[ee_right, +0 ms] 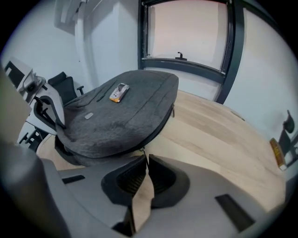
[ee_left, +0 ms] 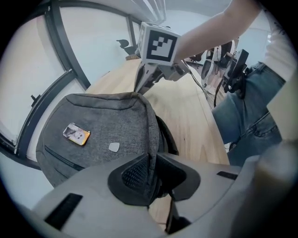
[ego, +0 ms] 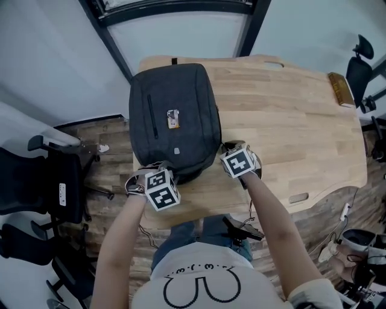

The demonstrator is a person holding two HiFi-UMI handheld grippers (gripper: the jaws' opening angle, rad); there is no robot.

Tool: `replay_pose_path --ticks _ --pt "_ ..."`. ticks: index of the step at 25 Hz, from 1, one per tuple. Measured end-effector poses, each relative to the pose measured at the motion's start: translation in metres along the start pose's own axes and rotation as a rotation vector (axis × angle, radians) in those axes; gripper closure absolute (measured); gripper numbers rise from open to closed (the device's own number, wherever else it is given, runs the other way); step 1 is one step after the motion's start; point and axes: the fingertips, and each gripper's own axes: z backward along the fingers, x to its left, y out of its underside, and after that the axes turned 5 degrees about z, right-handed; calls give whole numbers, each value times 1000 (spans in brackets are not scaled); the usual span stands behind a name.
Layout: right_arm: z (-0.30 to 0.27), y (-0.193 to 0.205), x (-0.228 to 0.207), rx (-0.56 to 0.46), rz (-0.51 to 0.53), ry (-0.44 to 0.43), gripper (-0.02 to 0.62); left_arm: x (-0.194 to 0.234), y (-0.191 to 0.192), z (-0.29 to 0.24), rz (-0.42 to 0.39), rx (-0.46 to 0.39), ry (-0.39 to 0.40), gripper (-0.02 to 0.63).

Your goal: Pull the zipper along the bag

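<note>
A dark grey backpack (ego: 175, 102) lies flat on the wooden table (ego: 289, 121), with a small picture tag (ego: 173, 119) on its top. My left gripper (ego: 158, 168) is at the bag's near left corner. In the left gripper view its jaws are shut on the bag's seam edge (ee_left: 150, 139). My right gripper (ego: 230, 147) is at the bag's near right side, and in the right gripper view its jaws pinch the thin zipper pull (ee_right: 144, 152) beside the zipper line (ee_right: 158, 128). The right gripper (ee_left: 138, 88) also shows at the bag's far corner in the left gripper view.
A brown box (ego: 341, 89) lies near the table's far right edge. Black office chairs (ego: 42, 181) stand on the floor at the left, another chair (ego: 360, 66) at the right. A dark window frame (ego: 181, 9) runs behind the table. The person's body is close to the near edge.
</note>
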Motion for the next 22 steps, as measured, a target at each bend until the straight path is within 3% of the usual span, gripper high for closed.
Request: replay_pose_path --ticks 6,12,16,22 --pt "-14 -7 -16 -2 39 -26 526 0 -2 -1 37 5 -3 549" --pt "-25 -19 -26 -50 25 -46 528 2 -3 -2 21 12 -25 549" --pt "-18 -22 -22 -52 -25 -91 538 5 -4 -1 29 39 -61 540" --pt "-2 -17 3 -70 42 -126 538 16 23 5 91 83 -80 517"
